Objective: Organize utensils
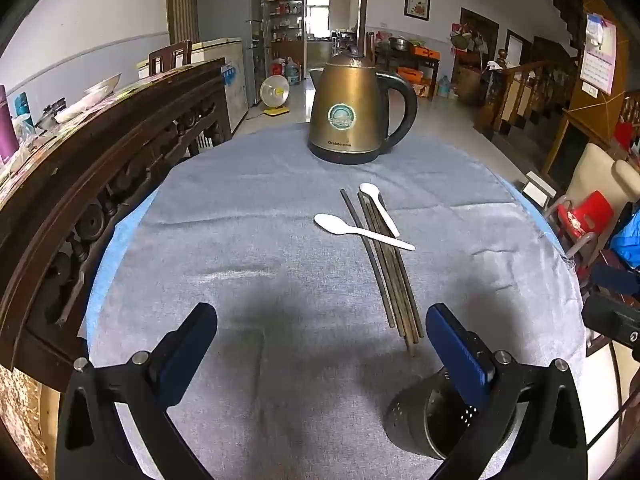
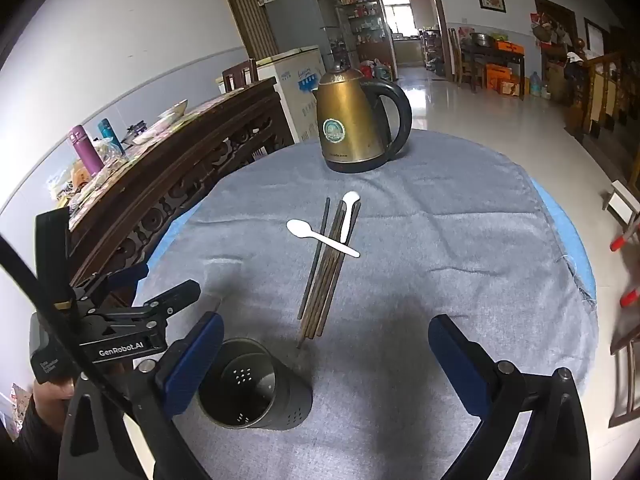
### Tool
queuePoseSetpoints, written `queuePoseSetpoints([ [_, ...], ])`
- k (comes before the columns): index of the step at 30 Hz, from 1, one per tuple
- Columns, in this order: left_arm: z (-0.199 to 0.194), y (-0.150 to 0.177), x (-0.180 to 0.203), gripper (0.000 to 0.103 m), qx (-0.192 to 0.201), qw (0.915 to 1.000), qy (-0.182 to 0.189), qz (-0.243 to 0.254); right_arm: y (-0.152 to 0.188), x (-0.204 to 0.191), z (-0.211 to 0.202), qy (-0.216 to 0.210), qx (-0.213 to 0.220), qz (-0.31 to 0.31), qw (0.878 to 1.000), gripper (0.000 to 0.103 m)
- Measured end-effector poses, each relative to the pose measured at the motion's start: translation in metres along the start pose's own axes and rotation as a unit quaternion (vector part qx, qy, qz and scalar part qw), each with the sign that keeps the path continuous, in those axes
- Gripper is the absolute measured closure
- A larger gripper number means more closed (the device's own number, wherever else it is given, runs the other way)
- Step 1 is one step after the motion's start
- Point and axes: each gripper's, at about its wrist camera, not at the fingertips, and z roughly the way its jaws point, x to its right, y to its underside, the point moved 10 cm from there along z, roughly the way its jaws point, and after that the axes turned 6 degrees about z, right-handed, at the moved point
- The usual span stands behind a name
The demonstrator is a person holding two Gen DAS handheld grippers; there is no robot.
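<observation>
Two white spoons (image 1: 362, 230) across chopstick bundle (image 1: 384, 268); one holder (image 2: 256, 392); one kettle (image 1: 354, 116); both tools (image 1: 320, 354) (image 2: 326, 360) spread, empty.

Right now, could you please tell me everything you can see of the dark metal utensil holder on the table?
The utensil holder is a dark grey, metal-looking cylinder with small drain holes in its side and bottom. It stands upright and open-topped on the grey cloth at the near edge of the table, and nothing shows inside it. The chopsticks lie just beyond it, not touching. In the right wrist view it sits beside that gripper's left finger; whether they touch I cannot tell.
</observation>
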Motion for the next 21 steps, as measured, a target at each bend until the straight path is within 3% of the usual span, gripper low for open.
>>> queuePoseSetpoints([
  [21,-0.0023,-0.0024,0.0034,0.000,0.012,0.9998,0.015,-0.009,0.0062,-0.0095,0.0018,-0.013,-0.012,-0.003,1.000,0.000],
])
